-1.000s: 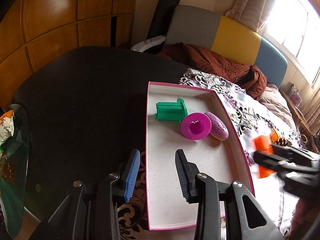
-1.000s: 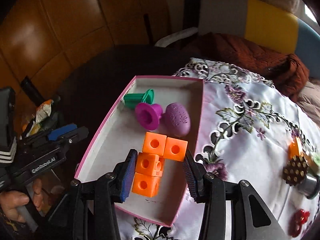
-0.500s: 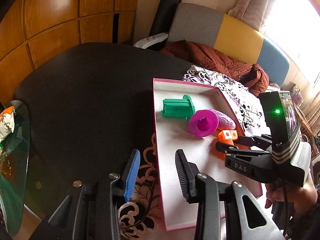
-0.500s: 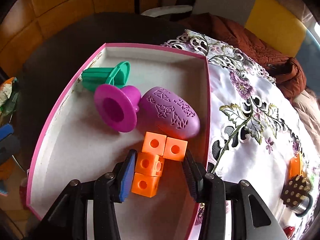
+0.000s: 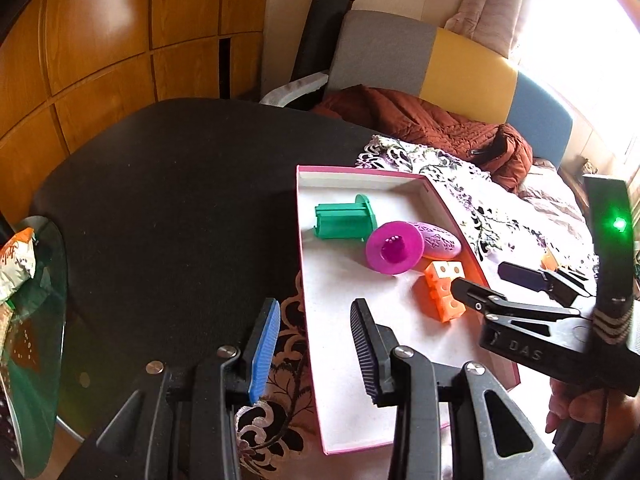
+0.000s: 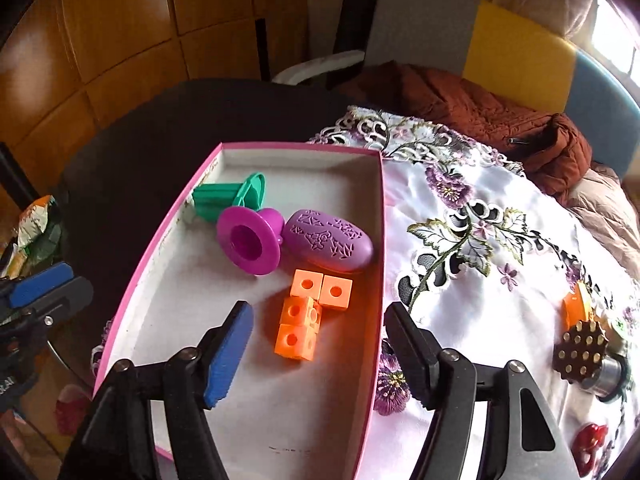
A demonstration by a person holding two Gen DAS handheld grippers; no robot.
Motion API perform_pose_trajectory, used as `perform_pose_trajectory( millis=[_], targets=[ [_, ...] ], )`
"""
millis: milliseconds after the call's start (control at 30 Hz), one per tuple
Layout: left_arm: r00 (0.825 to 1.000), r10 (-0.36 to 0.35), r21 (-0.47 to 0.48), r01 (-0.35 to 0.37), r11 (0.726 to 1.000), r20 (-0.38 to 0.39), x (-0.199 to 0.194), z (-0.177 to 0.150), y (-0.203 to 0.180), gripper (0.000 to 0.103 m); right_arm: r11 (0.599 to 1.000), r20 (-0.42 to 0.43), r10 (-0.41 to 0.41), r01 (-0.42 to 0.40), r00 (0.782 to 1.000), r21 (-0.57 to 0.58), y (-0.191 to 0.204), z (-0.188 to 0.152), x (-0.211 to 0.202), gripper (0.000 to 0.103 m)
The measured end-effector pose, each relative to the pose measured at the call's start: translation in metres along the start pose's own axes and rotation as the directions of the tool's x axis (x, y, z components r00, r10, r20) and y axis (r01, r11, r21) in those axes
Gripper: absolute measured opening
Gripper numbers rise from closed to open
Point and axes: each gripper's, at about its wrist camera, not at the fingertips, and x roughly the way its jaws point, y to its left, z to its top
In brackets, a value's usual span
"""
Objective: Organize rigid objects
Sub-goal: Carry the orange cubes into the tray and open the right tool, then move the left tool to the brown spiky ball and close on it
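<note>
A pink-rimmed white tray (image 6: 378, 208) (image 5: 304, 280) holds a green spool (image 6: 228, 196) (image 5: 344, 220), a magenta funnel-shaped piece (image 6: 250, 240) (image 5: 394, 248), a purple patterned oval (image 6: 330, 244) (image 5: 440, 242) and an orange cube cluster (image 6: 308, 316) (image 5: 442, 292). My right gripper (image 6: 318, 344) is open and empty, just behind the orange cluster, which lies free on the tray floor. It also shows in the left wrist view (image 5: 492, 280). My left gripper (image 5: 314, 340) is open and empty over the tray's left rim.
On the flowered cloth (image 6: 480, 260) at right lie a studded dark roller (image 6: 584, 352), a small orange piece (image 6: 576, 308) and a red piece (image 6: 592, 440). A black table (image 5: 180, 200) lies left of the tray. A brown jacket (image 6: 500, 124) lies behind.
My right gripper has opened and let go of the orange cube cluster, which now lies in the tray, and has drawn back a little. My left gripper has barely moved.
</note>
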Motion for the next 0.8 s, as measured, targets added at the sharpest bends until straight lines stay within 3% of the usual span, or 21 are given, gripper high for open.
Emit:
perform_pose_trajectory(
  millis=[400, 800],
  targets=[
    [1.000, -0.010, 0.069, 0.009, 0.998, 0.007, -0.010, -0.002, -0.024, 0.036, 0.998, 0.120, -0.055, 0.050, 0.991, 0.045, -0.027, -0.006, -0.049, 0.087],
    [0.999, -0.042, 0.148, 0.043, 0.988, -0.011, -0.012, -0.003, -0.061, 0.037, 0.981, 0.178, -0.176, 0.156, 0.968, 0.117, -0.093, -0.019, -0.090, 0.095]
  ],
)
